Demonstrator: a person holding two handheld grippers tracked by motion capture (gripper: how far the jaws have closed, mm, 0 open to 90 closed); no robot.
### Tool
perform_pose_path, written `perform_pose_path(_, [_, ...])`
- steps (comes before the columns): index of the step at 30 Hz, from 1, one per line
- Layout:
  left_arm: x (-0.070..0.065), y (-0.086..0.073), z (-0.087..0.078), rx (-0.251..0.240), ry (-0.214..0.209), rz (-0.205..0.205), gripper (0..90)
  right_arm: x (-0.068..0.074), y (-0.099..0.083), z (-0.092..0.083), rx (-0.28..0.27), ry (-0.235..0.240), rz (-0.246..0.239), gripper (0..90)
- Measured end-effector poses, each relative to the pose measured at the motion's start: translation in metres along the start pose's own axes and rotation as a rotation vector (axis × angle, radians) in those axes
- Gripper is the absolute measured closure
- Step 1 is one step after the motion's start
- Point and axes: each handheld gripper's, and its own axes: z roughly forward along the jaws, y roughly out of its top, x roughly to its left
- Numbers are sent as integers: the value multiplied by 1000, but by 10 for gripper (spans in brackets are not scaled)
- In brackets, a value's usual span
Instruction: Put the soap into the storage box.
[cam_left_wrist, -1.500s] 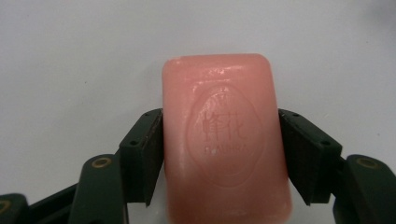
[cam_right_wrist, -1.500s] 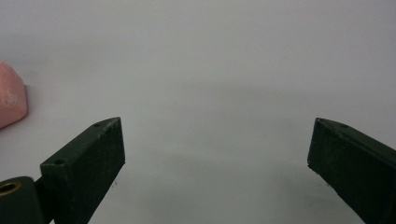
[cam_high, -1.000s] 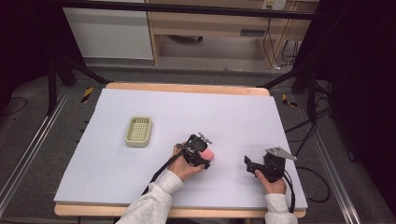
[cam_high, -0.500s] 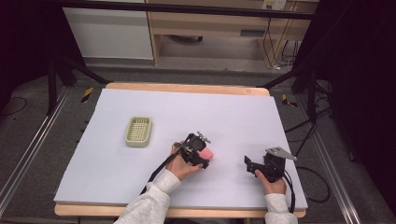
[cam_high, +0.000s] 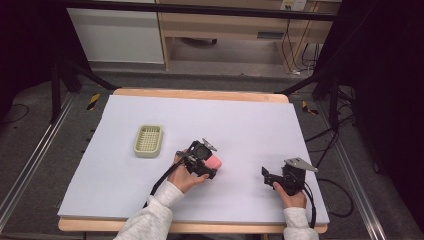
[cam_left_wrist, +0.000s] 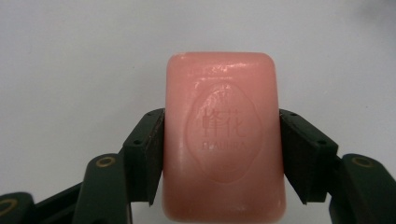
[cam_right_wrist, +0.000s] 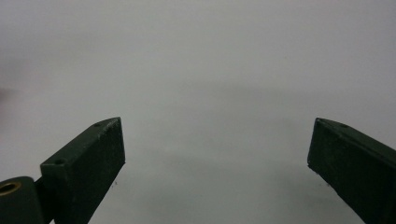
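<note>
White table cover (cam_high: 240, 120) lies under the left gripper (cam_high: 210, 164), clamped on a pink soap bar (cam_left_wrist: 223, 135), probably for the soap dish (cam_high: 148, 141) at its far left, while the right gripper (cam_high: 270, 176) waits wide apart.

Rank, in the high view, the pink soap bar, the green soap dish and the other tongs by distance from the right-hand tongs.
1. Pink soap bar: left of the right tongs, clamped in the left tongs.
2. Left tongs: at the soap, their body just beyond it.
3. Green soap dish: farthest, toward the table's left.
</note>
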Motion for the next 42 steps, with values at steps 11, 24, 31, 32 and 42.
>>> perform_pose_path(11, [14,-9,-14,-11,11,-18,372,0,0,0,1,-2,-2,44])
perform_pose_path(24, [32,-19,-32,-33,30,-53,372,1,0,1,6,0,-2,45])
perform_pose_path(31, [40,-25,-40,-47,37,-76,373,1,0,1,3,-5,-9,46])
perform_pose_path(32, [42,-26,-41,-49,37,-77,372,1,0,1,1,-5,-10,46])
perform_pose_path(42, [53,-31,-50,-56,61,-102,372,1,0,1,1,-6,-15,46])
